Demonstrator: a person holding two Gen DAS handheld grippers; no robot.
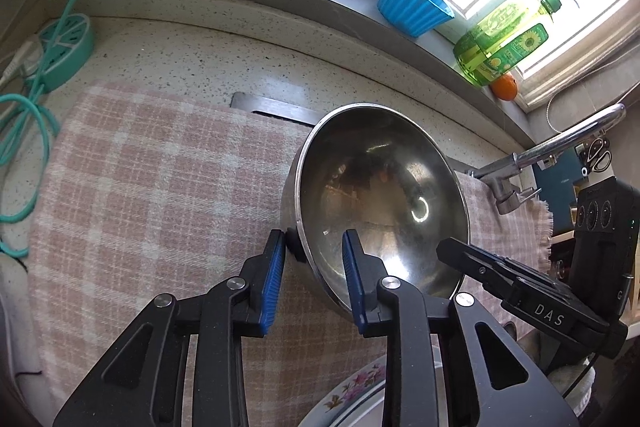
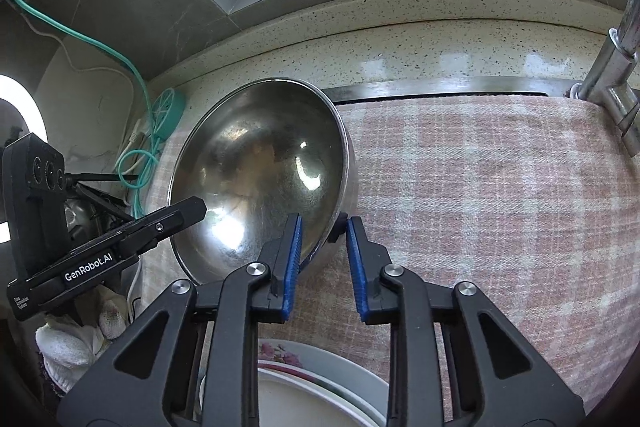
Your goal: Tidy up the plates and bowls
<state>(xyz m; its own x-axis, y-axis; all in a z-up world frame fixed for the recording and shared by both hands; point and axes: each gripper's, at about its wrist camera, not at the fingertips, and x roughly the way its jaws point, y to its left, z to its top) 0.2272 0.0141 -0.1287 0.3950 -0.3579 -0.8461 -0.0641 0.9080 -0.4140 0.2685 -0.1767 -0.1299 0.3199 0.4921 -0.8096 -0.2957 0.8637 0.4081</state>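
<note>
Both grippers pinch the rim of one shiny metal bowl. The left gripper is nearly closed, with one blue pad inside the bowl and one outside. The right gripper grips the other side of the rim the same way.

The bowl is tilted up, right in front of both grippers, over the pink checked cloth. A stack of flowery plates sits just under the grippers.

The rim is thin and smooth, so I think it could slip out. If one hand pulls harder than the other, the bowl may twist and drop onto the plates. The tap, off to the right of the right gripper, could get bumped too.
</note>
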